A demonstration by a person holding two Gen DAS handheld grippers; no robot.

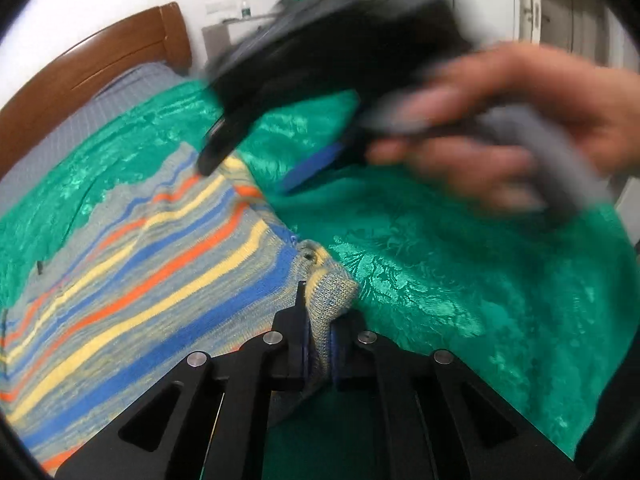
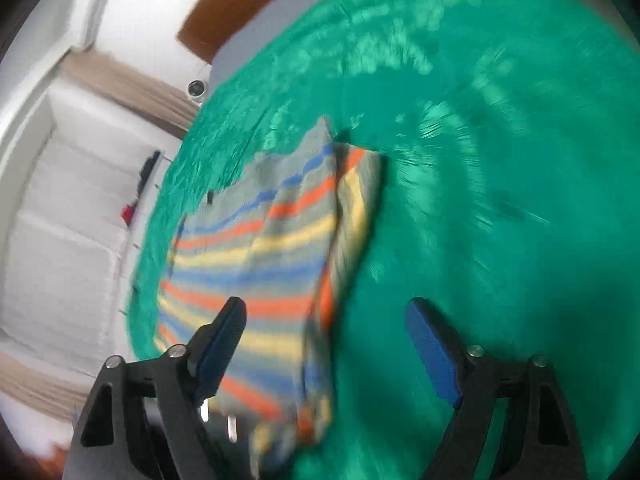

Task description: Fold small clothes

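Gripper first: our left gripper (image 1: 318, 350) is clenched on a corner of the striped knitted garment in grey, blue, orange and yellow (image 1: 160, 272), the knit pinched up between the two black fingers at the near edge. Our right gripper (image 2: 324, 344) hangs released, its blue pads (image 2: 432, 352) wide apart with nothing between them, above the near end of the garment. The garment lies on the shiny green patterned bedspread (image 1: 460, 280), one long side seemingly already turned over onto the body, though blur keeps us from being sure.

To do this fold well, we judge that the held corner should travel low and straight across the stripes, keeping the knit taut so no crease bunches under it. We would bring the free right gripper to the matching corner and move both together, so the edge lands square.

Farther off, the right hand (image 1: 520, 120) on its handle is smeared by motion. Beyond it sits the brown wooden headboard (image 1: 100, 68).
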